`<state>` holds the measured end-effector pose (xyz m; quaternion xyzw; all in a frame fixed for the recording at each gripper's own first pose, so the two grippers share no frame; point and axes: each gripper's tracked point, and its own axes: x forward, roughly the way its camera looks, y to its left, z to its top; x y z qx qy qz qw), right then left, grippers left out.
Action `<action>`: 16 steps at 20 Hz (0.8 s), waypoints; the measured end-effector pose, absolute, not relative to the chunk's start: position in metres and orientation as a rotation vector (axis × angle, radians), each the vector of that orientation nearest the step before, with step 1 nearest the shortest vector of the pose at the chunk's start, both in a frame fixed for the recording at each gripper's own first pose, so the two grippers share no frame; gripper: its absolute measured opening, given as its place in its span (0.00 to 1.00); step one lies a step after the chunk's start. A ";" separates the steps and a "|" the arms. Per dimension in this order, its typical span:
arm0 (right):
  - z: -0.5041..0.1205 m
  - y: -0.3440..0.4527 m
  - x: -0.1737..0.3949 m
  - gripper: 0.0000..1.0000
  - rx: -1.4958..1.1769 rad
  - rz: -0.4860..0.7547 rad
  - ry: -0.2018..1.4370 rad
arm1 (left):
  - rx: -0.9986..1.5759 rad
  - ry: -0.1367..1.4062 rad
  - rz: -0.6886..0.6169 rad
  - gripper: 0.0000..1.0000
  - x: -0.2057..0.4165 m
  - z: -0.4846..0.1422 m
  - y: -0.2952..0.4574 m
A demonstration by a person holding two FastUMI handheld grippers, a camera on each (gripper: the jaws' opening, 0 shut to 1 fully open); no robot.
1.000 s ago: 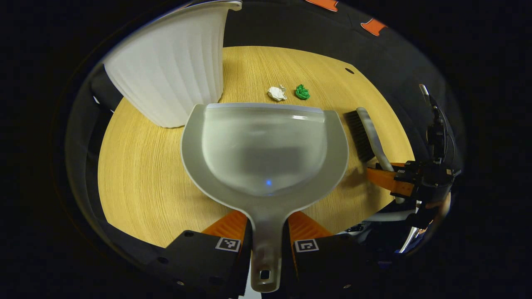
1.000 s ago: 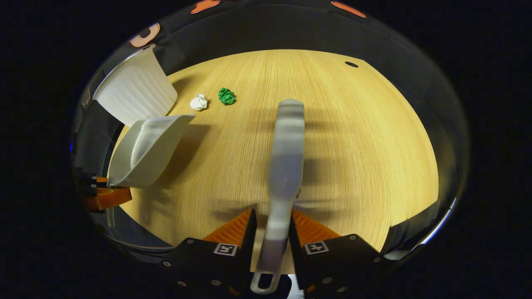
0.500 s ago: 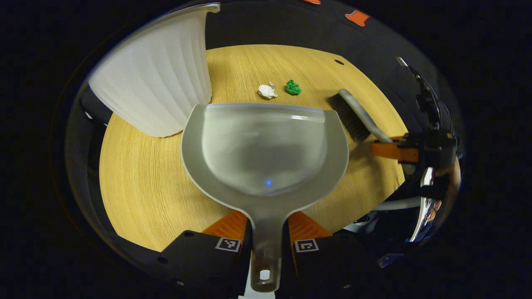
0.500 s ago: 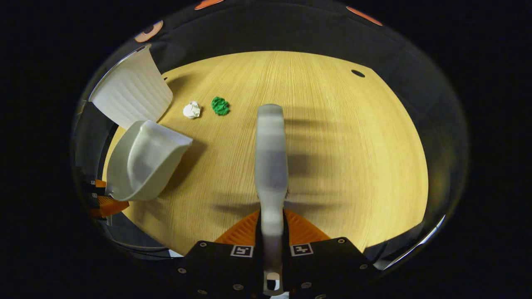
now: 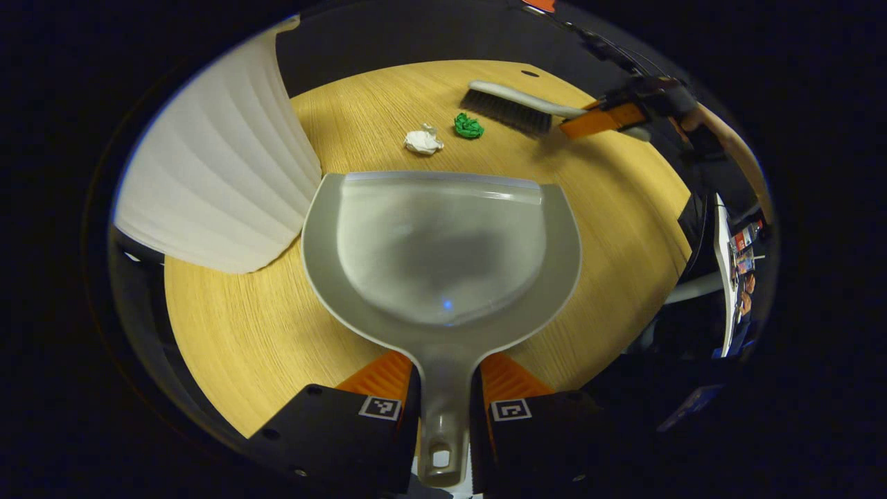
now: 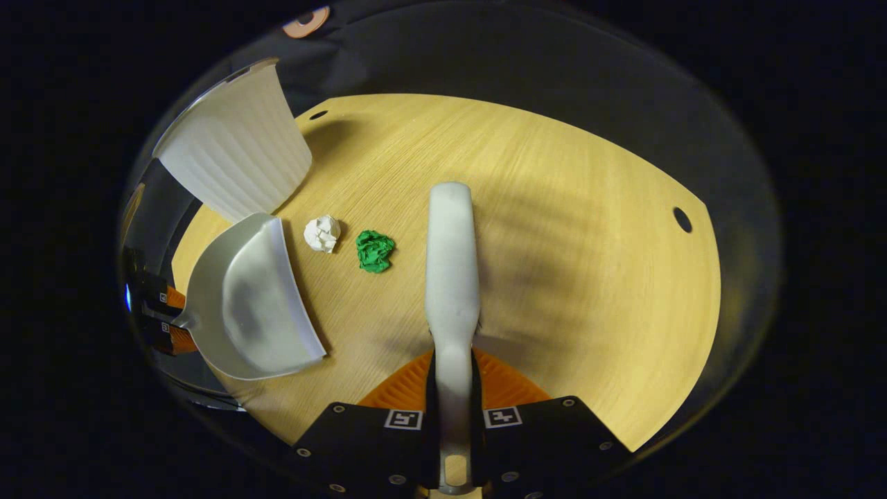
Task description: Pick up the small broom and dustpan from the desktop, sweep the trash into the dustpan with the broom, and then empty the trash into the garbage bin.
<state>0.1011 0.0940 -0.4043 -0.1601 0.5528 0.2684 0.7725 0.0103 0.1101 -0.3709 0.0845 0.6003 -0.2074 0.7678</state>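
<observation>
Swung across the desk (image 6: 589,229), the broom (image 6: 451,256) now lies beyond the green wad (image 6: 375,250) and white wad (image 6: 323,233) — pan (image 5: 443,246) facing them. Right gripper (image 6: 453,409) clamps the broom handle, left gripper (image 5: 443,409) the pan's — the sweep runs toward the pan beside the bin (image 5: 215,173).

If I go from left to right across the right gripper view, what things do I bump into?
Dustpan → white paper ball → green paper ball → broom → small hole in the table.
</observation>
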 end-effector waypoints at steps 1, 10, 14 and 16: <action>-0.407 0.105 0.105 0.17 -0.353 0.621 1.199 | 0.189 1.314 -0.449 0.33 0.011 -0.375 0.113; -0.392 0.161 0.054 0.17 -0.374 1.011 1.224 | 0.180 1.299 -0.465 0.33 0.005 -0.376 0.116; -0.382 0.165 0.037 0.17 -0.390 1.106 1.218 | 0.189 1.287 -0.472 0.33 0.008 -0.379 0.116; -0.376 0.169 0.035 0.17 -0.376 1.111 1.214 | 0.185 1.283 -0.470 0.33 0.008 -0.378 0.116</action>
